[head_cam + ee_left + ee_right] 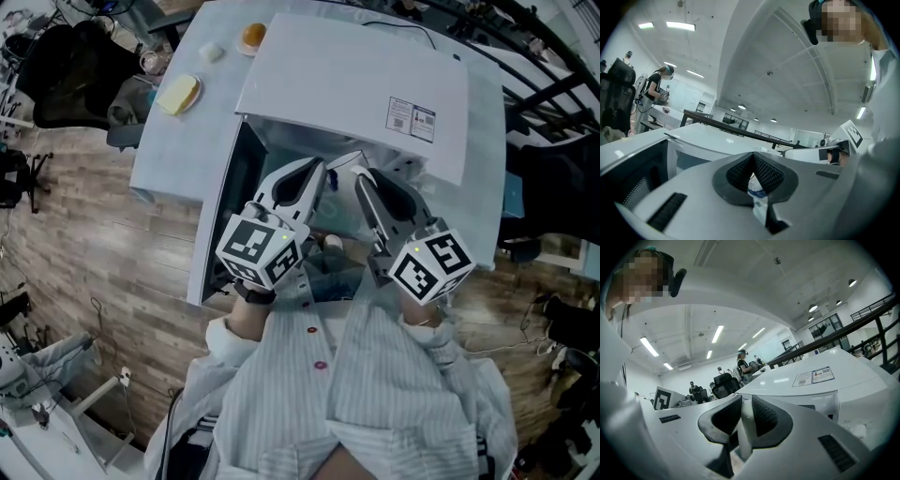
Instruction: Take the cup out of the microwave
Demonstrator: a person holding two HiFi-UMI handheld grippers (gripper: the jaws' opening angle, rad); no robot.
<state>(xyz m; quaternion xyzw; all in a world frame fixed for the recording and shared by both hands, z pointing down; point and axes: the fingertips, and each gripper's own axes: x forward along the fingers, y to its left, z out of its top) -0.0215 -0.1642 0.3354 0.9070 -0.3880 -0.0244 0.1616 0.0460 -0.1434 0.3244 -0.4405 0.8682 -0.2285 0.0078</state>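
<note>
1. both pairs of fingers hold the cup. it shows as a white wall with blue print wedged between the left fingers, and as a thin white edge standing upright between the right fingers.
2. the left gripper is closed narrow, its pads meeting just above the printed wall. the right gripper is partly closed, its pads pressing either side of the white edge. i take that edge to be the same cup's rim, though neither gripper view shows the whole cup.
3. in the head view the two grippers converge at the mouth of the microwave, just under the front edge of its top. they cover the cup, so i cannot tell whether it has cleared the cavity.
4. my reading is that the grasp is made and the withdrawal is the step in hand.
5. the next move calls for drawing both grippers back together toward the person. they should stay level so the cup stays upright, and keep the same spacing so the thin wall is neither torn nor crushed.
6. the door stands open at the left, close beside the left gripper, and wants some clearance on the way out.
7. the microwave sits on a pale tabletop with bare space to its left for setting the cup down.
</note>
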